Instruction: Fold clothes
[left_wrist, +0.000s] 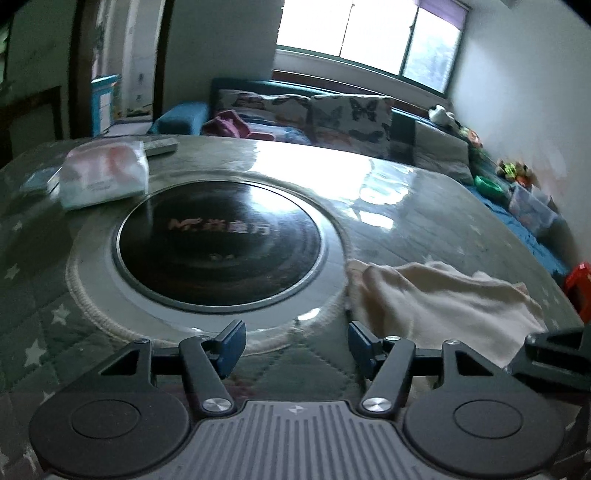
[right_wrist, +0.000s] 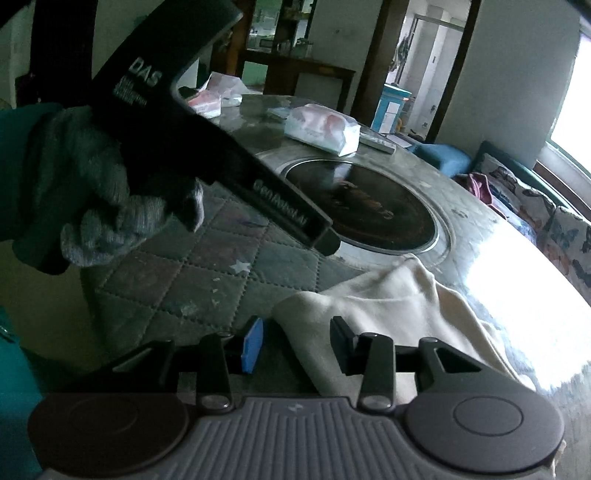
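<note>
Our left gripper has fingers spread, nothing between them; right gripper likewise spread, over the near edge of the cream garment. It lies rumpled on the quilted bench, beside the round hob. Soft, light, limp: we'd pinch corners.

Between your two grippers the quilted counter lies bare, so you can pass there. The cream cloth covers the near right part, just beside the left gripper and under the right gripper. The black hob sits flush in the middle. At the far side a white packet and a remote stand in the way.
</note>
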